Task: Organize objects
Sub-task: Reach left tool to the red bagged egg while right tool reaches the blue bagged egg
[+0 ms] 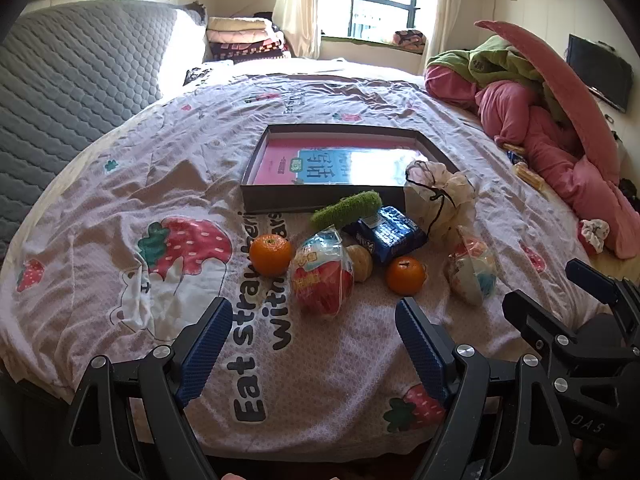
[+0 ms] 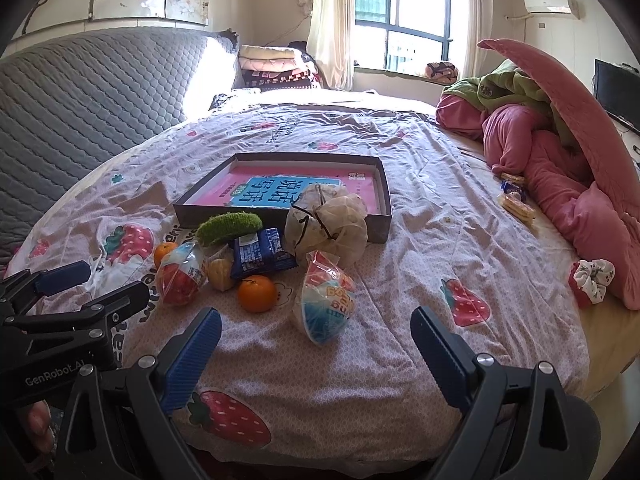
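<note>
Left gripper (image 1: 314, 322): jaws wide apart, nothing between them, held above the printed bedsheet (image 1: 120, 184) at the near edge of the bed. Right gripper (image 2: 316, 334): jaws also wide apart and empty, just beside the left one, both angled down at the sheet.

Just past the fingertips, a loose cluster on the sheet:
- red-and-white wrapped egg (image 1: 322, 270), in line with the left gripper
- blue-and-white wrapped egg (image 2: 324, 304), lying on its side, in line with the right gripper
- near orange (image 2: 257, 293), between the two eggs
- far orange (image 1: 270, 254), left of the red egg, touching or nearly so
- small tan nut-like piece (image 1: 360, 262), between red egg and near orange; cannot tell what it is
- blue snack packet (image 1: 386, 234), behind the near orange
- green fuzzy roll (image 1: 346, 208), resting against the tray's near wall
- pale drawstring pouch (image 2: 328, 226), leaning against the tray's near right corner

Behind the cluster: shallow dark tray (image 1: 320, 200), holding a pink-and-blue book (image 1: 340, 164) flat inside.

Far right: heaped pink quilt (image 1: 540, 136). Far left: grey quilted headboard (image 1: 72, 80).
</note>
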{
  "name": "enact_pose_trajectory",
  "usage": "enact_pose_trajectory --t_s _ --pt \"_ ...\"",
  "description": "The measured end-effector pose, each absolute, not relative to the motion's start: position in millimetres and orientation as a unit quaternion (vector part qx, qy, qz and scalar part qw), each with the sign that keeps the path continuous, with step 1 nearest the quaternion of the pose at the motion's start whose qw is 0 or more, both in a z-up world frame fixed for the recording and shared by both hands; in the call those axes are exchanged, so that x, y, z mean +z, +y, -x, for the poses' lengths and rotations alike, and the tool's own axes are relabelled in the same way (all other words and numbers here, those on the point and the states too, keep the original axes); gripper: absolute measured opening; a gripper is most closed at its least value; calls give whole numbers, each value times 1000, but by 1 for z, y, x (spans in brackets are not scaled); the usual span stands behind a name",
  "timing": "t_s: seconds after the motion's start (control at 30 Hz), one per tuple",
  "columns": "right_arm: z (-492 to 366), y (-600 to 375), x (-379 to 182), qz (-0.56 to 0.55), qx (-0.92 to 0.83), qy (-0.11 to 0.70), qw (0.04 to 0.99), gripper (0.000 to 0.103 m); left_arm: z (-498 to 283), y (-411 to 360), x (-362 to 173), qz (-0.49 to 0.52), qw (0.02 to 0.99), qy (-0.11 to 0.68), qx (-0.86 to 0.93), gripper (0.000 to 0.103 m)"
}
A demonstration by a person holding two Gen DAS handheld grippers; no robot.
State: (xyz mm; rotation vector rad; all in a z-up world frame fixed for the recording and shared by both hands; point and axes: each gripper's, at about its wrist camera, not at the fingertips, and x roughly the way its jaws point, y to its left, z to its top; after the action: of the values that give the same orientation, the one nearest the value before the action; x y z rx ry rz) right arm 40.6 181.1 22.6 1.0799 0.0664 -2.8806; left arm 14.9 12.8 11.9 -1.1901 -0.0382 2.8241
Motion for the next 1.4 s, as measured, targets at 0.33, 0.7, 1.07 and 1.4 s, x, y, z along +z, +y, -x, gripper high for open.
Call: enact_pose_trajectory --t_s 0.33,0.7,1.07,1.4 --pt "-34 184 12 -362 -931 20 30 96 -8 14 1 398 39 -10 916 84" --pt "-25 190 -1 -377 -926 7 31 96 7 4 -12 411 46 -32 910 84" --pt "-5 196 -14 -396 -918 -5 35 96 29 12 -25 423 46 -30 904 84" --pt "22 196 -29 -420 -907 -7 32 94 52 9 -41 439 39 -36 897 84"
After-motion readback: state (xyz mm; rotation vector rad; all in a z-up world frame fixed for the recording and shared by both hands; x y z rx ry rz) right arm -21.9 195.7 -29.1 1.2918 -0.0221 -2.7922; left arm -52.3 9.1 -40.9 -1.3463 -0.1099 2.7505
